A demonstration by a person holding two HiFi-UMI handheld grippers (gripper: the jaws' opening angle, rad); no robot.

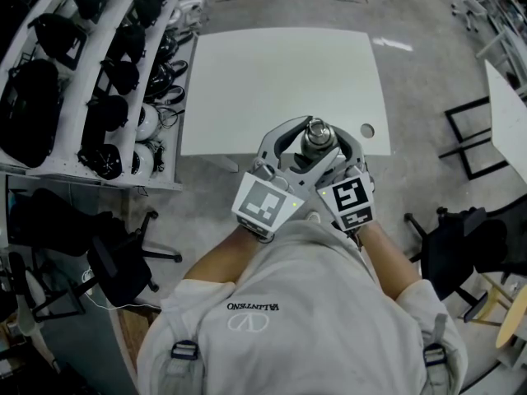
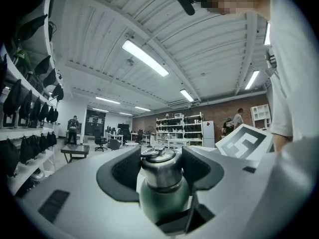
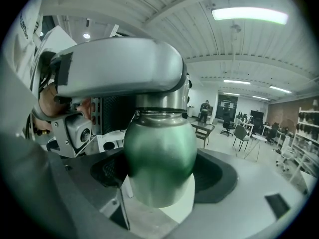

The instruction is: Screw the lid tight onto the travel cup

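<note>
Left gripper (image 2: 160, 156) held level, jaws partly spread and set on the steel lid (image 2: 162, 173); black ribbed pads (image 2: 124, 171) lie against the lid's two sides, no gap to be seen. Right gripper (image 3: 160, 176) tipped a little downward, jaws wide, clamped on the green body of the travel cup (image 3: 159, 143); one pad at each flank of the bulge, lower on the cup than the left gripper.

Cup upright; long axis vertical, lid end up, base down; the head view looks almost straight onto the lid top. Cup is held in the air in front of the person's chest, over the grey floor (image 1: 428, 97), just short of the near edge of the white table (image 1: 280, 81); it touches neither.

The grippers close in on the cup from left and right; their marker cubes sit side by side, close to the body; left cube (image 1: 263, 202) and right cube (image 1: 354, 200) each carry a black square pattern on white.

Writing: "VALENTINO" above a round logo on the pale sweatshirt (image 1: 305, 319), upside down as the head camera sees it.

Further out: white racks (image 1: 74, 72) of dark bags along the person's left; a black office chair (image 1: 115, 253) just below them in the head view.
</note>
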